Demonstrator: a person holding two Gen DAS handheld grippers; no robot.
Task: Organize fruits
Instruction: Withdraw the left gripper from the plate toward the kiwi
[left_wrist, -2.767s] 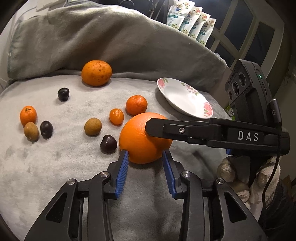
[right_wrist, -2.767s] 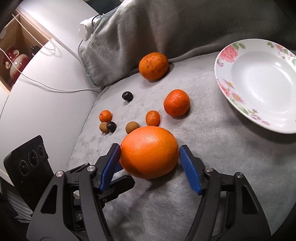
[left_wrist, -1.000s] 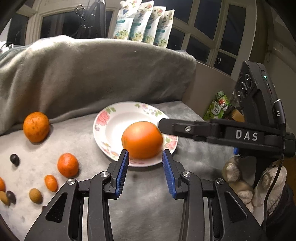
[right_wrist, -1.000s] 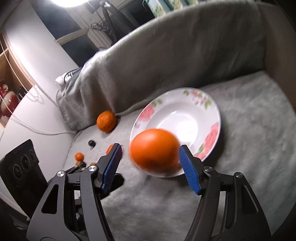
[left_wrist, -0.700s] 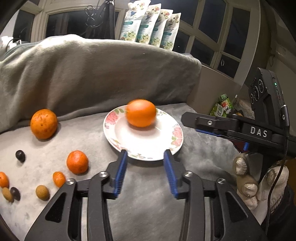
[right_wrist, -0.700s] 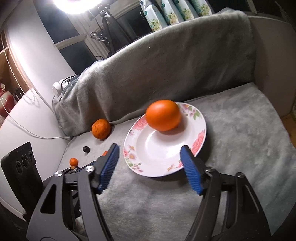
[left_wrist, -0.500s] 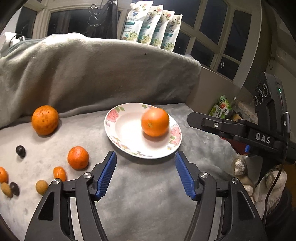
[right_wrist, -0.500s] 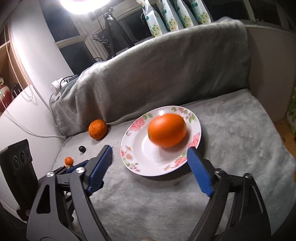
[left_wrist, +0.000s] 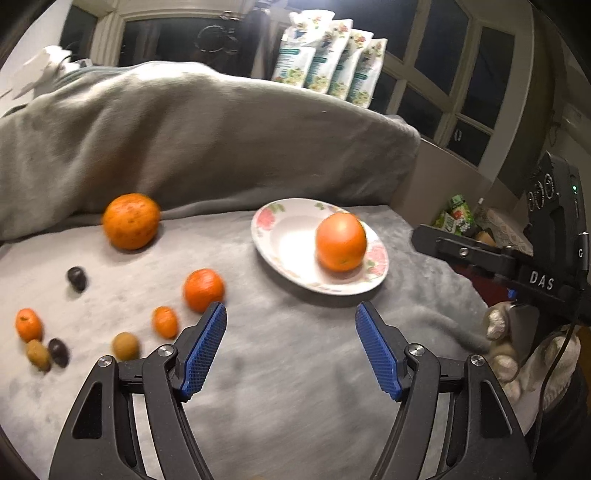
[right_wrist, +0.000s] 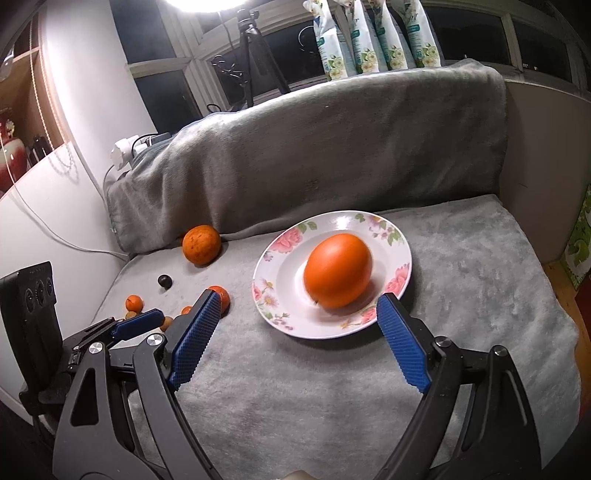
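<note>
Big orange (right_wrist: 338, 275) sits in the flowered plate (right_wrist: 273, 254).
Your left gripper (left_wrist: 291, 345) and right gripper (right_wrist: 297, 334) gape empty; the plate lies at 12 o'clock.

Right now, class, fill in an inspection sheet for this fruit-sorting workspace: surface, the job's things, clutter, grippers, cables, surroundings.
Surface: grey blanket over the seat and backrest.
Job's things: big orange lies on the flowered plate; speckled orange, tangerine and small orange, brown and dark fruits lie loose on the blanket, left of the plate.
Clutter: nothing seen on the blanket beyond the fruit.
Grippers: left gripper open, empty; right gripper open, empty, short of the plate.
Cables: white cord across the side surface, power strip behind the blanket.
Surroundings: dark windows, flowered packets on the sill, tripod under a bright lamp.
</note>
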